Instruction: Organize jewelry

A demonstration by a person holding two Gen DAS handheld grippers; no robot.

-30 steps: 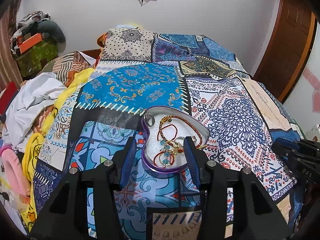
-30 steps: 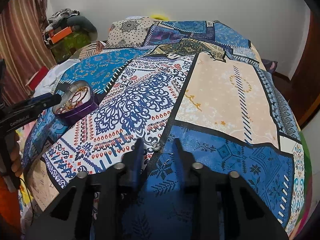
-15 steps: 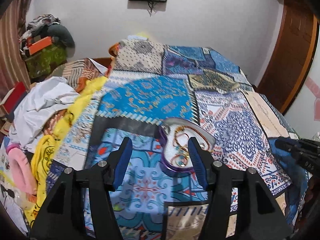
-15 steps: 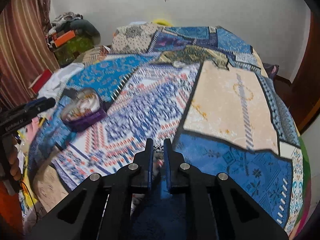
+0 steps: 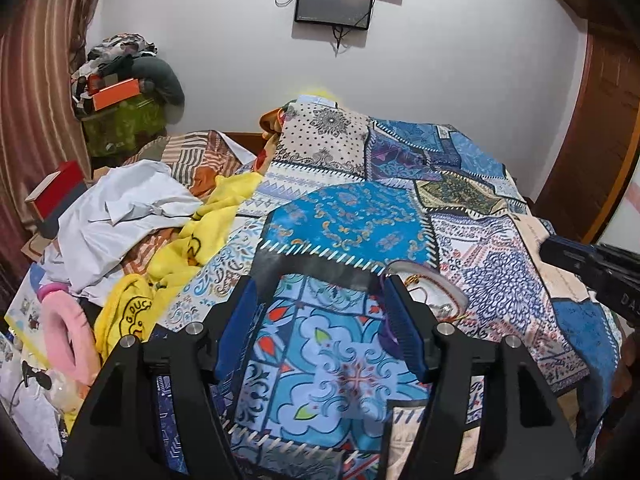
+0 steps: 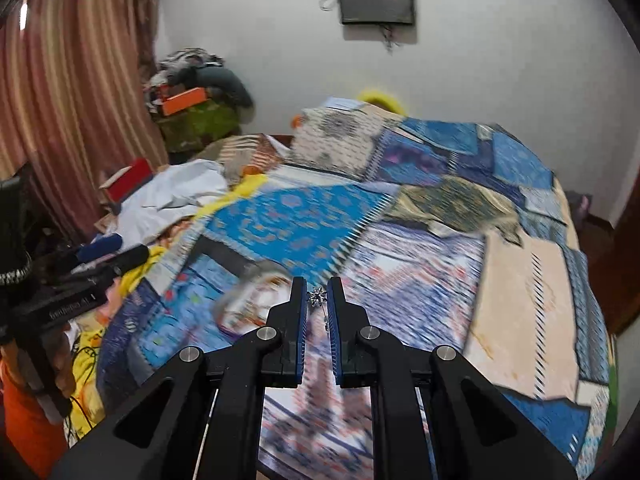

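Observation:
A purple heart-shaped jewelry box (image 5: 434,294) with red and gold pieces inside lies on the patchwork bedspread (image 5: 344,220), just right of my left gripper's right finger. My left gripper (image 5: 320,312) is open and empty above the bedspread. My right gripper (image 6: 318,300) is shut on a small silver star-shaped pendant (image 6: 318,295) with a thin chain hanging between the fingers. It is lifted above the bed. The box shows blurred in the right wrist view (image 6: 256,300), just left of the right gripper. The right gripper also shows at the right edge of the left wrist view (image 5: 592,268).
A heap of white and yellow clothes (image 5: 152,220) and a pink ring cushion (image 5: 64,336) lie on the bed's left side. A red box (image 5: 56,192) and a stacked shelf (image 5: 120,92) stand by the striped curtain. A wooden door (image 5: 604,132) is right.
My right gripper closed on the silver pendant, lifted it off the bedspread and moved left toward the box. My left gripper pulled back and left, so the box is outside its fingers.

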